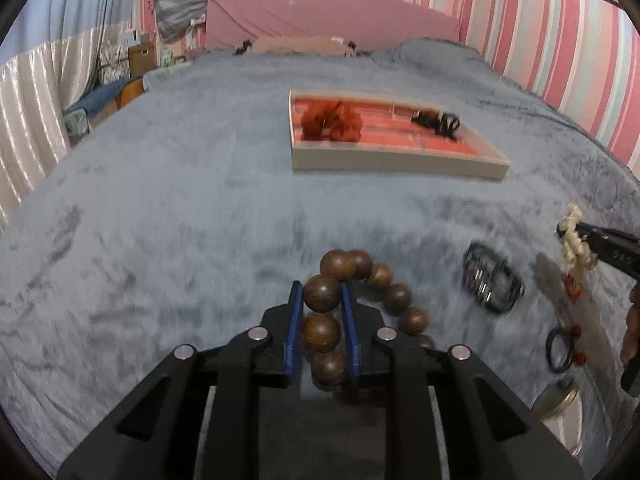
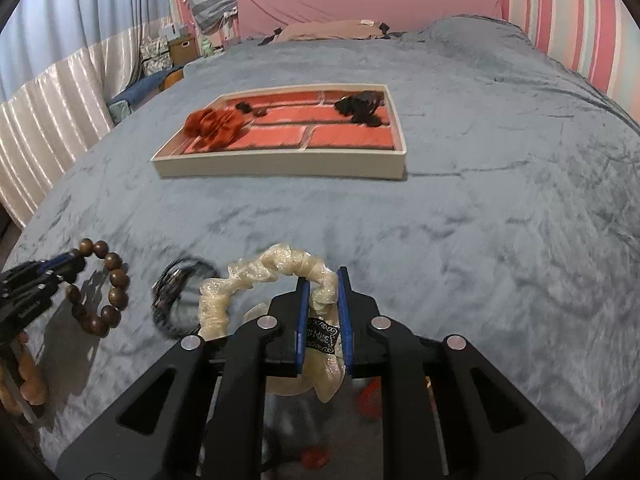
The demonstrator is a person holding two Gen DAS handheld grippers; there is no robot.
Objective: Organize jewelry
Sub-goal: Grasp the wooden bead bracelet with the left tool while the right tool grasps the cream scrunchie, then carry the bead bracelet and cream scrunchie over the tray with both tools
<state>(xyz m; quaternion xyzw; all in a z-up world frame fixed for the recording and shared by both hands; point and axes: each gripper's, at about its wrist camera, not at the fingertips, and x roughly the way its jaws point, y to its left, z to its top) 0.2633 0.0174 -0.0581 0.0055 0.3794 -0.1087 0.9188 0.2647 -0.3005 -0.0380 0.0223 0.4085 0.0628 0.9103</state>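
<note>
My left gripper (image 1: 322, 292) is shut on a brown wooden bead bracelet (image 1: 384, 284), held just above the grey-blue blanket; it also shows in the right wrist view (image 2: 114, 280). My right gripper (image 2: 323, 280) is shut on a cream scrunchie (image 2: 256, 272), which appears at the right edge of the left wrist view (image 1: 576, 240). A cream tray with a red brick-pattern floor (image 2: 280, 166) lies farther up the bed (image 1: 400, 162). It holds a red scrunchie (image 2: 216, 126) and a black hair tie bundle (image 2: 360, 108).
A black bracelet (image 2: 180, 296) lies on the blanket between the grippers (image 1: 494, 284). A dark blue ring (image 1: 560, 350), small red pieces and a glass jar (image 1: 558, 400) sit at the right. Pink striped wall stands right, curtains left, pillows behind.
</note>
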